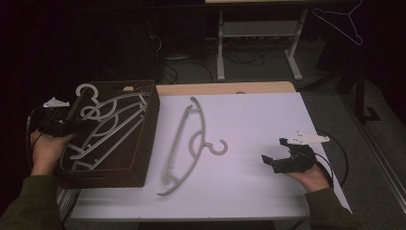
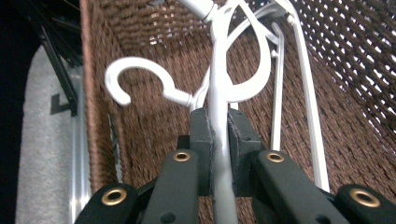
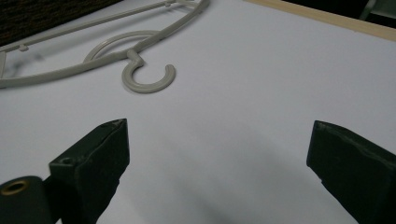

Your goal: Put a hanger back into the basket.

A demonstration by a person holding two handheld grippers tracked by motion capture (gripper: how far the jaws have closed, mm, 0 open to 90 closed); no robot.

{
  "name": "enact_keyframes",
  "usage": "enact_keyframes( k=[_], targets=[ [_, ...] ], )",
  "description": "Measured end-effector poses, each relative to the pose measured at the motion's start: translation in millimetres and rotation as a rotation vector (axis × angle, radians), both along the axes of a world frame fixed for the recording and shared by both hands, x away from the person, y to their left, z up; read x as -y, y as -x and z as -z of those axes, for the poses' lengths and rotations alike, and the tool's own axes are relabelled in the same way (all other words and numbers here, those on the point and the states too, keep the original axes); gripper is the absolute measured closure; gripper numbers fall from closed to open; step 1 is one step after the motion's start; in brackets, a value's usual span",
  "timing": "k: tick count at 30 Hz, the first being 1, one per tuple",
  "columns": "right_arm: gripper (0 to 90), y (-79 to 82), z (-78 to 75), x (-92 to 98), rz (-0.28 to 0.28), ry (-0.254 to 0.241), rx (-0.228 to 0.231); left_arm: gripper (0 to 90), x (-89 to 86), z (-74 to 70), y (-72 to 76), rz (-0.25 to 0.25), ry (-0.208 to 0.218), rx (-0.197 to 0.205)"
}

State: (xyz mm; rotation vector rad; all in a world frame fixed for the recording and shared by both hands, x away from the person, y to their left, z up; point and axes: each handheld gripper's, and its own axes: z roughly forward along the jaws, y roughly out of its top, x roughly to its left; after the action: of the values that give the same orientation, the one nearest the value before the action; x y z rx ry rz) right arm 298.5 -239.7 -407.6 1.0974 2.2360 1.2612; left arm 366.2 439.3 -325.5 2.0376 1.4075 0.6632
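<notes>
My left gripper (image 2: 218, 135) clamps a white hanger (image 2: 219, 88) inside the basket (image 1: 148, 139); next I release. My right gripper (image 1: 274, 152) waits open.

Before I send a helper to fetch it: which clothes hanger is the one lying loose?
Start at the dark brown woven basket at the white table's left. Just right of it, flat on the tabletop, lies a pale grey plastic hanger, hook toward the open right gripper. Unlike the white hangers, it is outside the basket.
</notes>
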Motion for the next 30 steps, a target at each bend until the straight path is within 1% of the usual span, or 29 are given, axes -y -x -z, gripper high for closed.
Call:
enact_keyframes(
  k=[5, 8, 11, 16, 17, 18, 20, 21, 23, 24, 27, 28, 30],
  targets=[
    [5.5, 0.0, 0.0, -1.6, -0.002, 0.000, -0.004, 82.3, -2.1, 11.5, -1.2, -0.008, -0.008, -0.052],
    [5.5, 0.1, 0.1, -2.0, 0.002, -0.001, -0.003, 82.0, -3.7, 19.0, -2.4, -0.012, -0.005, -0.090],
    [5.5, -0.3, 0.3, -1.8, 0.001, 0.000, -0.003, 81.7, -4.7, 24.7, -2.9, -0.011, 0.002, -0.115],
    [5.5, -0.5, 0.3, -1.0, -0.001, 0.000, -0.003, 80.8, -5.5, 25.0, -3.0, -0.004, 0.013, -0.121],
    [5.5, -0.4, 0.2, -0.9, -0.001, 0.000, -0.002, 77.7, -5.7, 24.5, -3.1, 0.002, 0.025, -0.127],
    [5.5, -0.3, 0.1, -0.7, -0.001, -0.001, -0.002, 72.6, -5.3, 24.2, -3.2, 0.005, 0.030, -0.127],
    [5.5, 0.0, -0.2, -0.6, 0.002, -0.002, -0.002, 63.3, -4.3, 23.0, -3.0, 0.001, 0.023, -0.113],
    [5.5, 0.1, -0.2, -0.5, 0.002, -0.002, -0.002, 59.2, -4.1, 22.4, -2.9, 0.000, 0.029, -0.104],
    [5.5, 0.0, -0.2, -0.4, 0.001, 0.000, -0.001, 54.5, -3.8, 20.6, -2.7, -0.006, 0.034, -0.084],
    [5.5, 0.0, -0.1, -0.4, -0.001, 0.000, 0.001, 54.1, -3.3, 19.8, -2.8, -0.004, 0.035, -0.077],
    [5.5, 0.1, -0.5, -0.4, -0.002, -0.001, 0.004, 61.1, -1.1, 20.2, -3.9, 0.009, 0.027, -0.088],
    [5.5, 0.0, -0.4, -0.4, 0.000, -0.001, 0.005, 61.2, -0.4, 20.5, -4.3, 0.012, 0.034, -0.090],
    [5.6, 0.0, -0.5, -0.2, -0.001, -0.002, 0.004, 59.8, 2.0, 19.7, -4.1, 0.022, 0.050, -0.077]
  ],
)
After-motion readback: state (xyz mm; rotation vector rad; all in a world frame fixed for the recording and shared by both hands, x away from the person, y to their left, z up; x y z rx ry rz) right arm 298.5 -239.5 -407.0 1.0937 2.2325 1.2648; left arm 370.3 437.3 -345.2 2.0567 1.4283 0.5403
